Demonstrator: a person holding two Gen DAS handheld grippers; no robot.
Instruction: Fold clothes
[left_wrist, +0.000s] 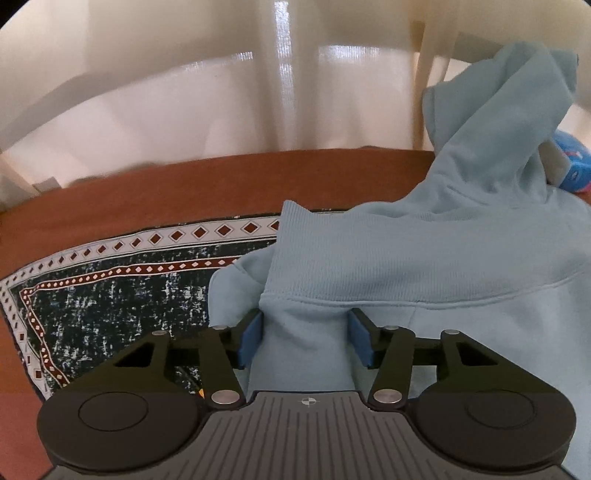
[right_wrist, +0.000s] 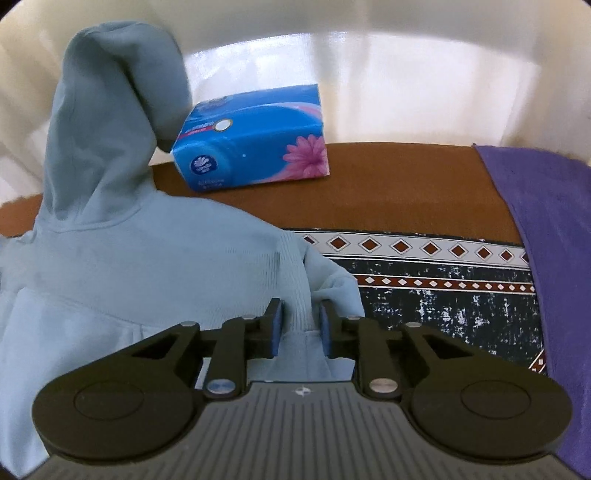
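A light blue hoodie (left_wrist: 424, 258) lies on the patterned mat, its hood (right_wrist: 110, 103) standing up at the back beside the tissue box. The ribbed hem (left_wrist: 314, 243) is folded up toward the hood. My left gripper (left_wrist: 304, 325) stands wide over the hoodie's left edge. Fabric fills the gap between its blue pads (left_wrist: 251, 338), but they do not pinch it. My right gripper (right_wrist: 300, 319) is narrow, and its pads (right_wrist: 276, 328) press a ribbed strip of the hoodie (right_wrist: 184, 266) at its right edge.
A dark mat (left_wrist: 110, 295) with a diamond border covers the brown table (left_wrist: 184, 184). A blue tissue box (right_wrist: 255, 147) stands at the back. A purple cloth (right_wrist: 554, 258) lies along the right side. Pale curtains hang behind the table.
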